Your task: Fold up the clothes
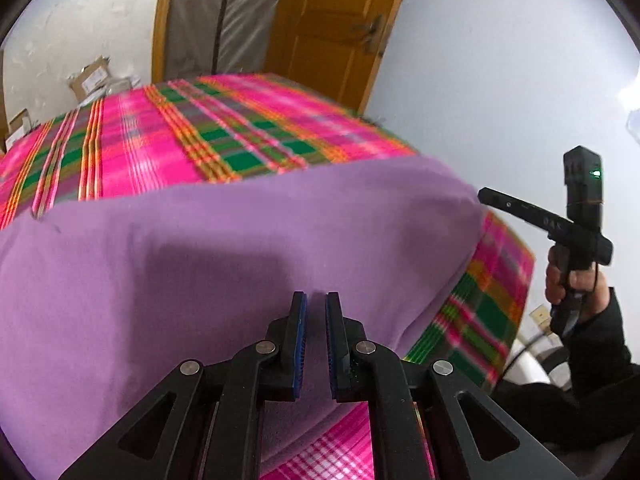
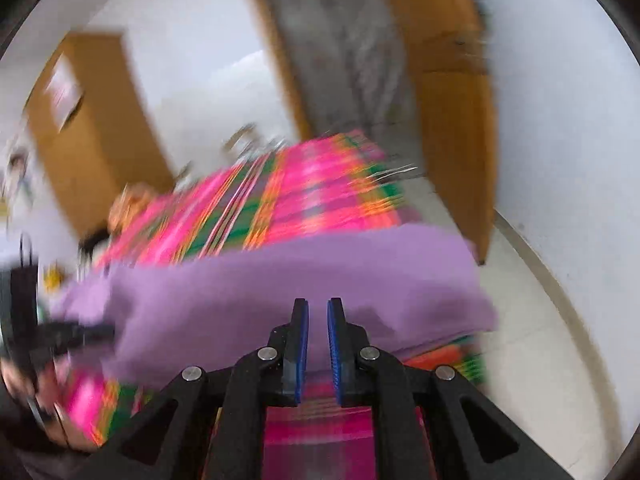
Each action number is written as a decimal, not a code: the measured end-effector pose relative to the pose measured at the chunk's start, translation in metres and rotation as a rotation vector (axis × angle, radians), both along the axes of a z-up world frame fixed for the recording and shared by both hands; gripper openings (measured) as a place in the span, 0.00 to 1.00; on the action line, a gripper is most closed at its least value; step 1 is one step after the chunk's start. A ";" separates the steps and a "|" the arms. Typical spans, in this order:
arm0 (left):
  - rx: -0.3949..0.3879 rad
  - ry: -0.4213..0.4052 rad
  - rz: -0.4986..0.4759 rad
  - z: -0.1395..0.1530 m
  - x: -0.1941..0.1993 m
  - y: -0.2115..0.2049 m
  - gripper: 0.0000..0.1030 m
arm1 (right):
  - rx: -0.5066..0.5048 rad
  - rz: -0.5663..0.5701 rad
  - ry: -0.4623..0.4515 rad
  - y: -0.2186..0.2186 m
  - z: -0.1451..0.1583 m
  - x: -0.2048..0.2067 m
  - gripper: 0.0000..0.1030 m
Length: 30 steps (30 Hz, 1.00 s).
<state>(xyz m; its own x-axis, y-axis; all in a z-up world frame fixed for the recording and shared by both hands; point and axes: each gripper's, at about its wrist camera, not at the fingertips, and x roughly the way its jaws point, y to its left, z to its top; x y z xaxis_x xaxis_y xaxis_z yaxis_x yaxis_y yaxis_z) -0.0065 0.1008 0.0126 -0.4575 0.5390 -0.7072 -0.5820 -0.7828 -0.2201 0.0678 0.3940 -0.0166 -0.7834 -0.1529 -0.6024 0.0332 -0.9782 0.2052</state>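
Observation:
A purple garment (image 1: 240, 248) lies spread flat over a bed or table covered in a pink and green plaid cloth (image 1: 168, 136). My left gripper (image 1: 316, 298) hovers over the garment's near part, with a narrow gap between its blue pads and nothing pinched. To the right, beyond the garment's edge, a hand (image 1: 568, 280) in a black sleeve holds the other gripper's handle in the air. The right wrist view is smeared. There my right gripper (image 2: 318, 302) points at the purple garment (image 2: 280, 280) from its near edge, with the pads slightly apart and nothing between them.
A wooden door (image 1: 332, 32) and a grey curtain stand behind the plaid surface, with cardboard boxes (image 1: 92, 80) at the back left. The covered surface drops off at its right edge (image 1: 500, 300). Pale floor (image 2: 532, 320) and a wooden cabinet (image 2: 88, 128) show in the right wrist view.

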 end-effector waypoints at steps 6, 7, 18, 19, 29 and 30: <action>-0.022 0.011 -0.027 -0.004 0.008 -0.002 0.09 | 0.220 0.133 -0.023 -0.026 -0.016 0.024 0.18; -0.020 0.012 -0.028 -0.005 0.008 -0.003 0.09 | 0.214 0.131 -0.034 -0.023 -0.015 0.026 0.22; -0.018 0.020 -0.001 0.001 -0.001 0.007 0.09 | 0.157 0.186 0.029 -0.062 0.006 0.008 0.26; -0.027 0.025 -0.018 -0.001 0.001 0.009 0.09 | 0.175 0.202 -0.015 -0.065 -0.002 0.003 0.26; 0.018 0.023 -0.133 0.005 0.003 0.016 0.09 | 0.001 0.082 0.022 -0.013 0.014 -0.009 0.26; 0.025 0.026 -0.110 0.007 -0.001 0.014 0.09 | -0.013 0.061 0.017 -0.010 0.014 -0.015 0.26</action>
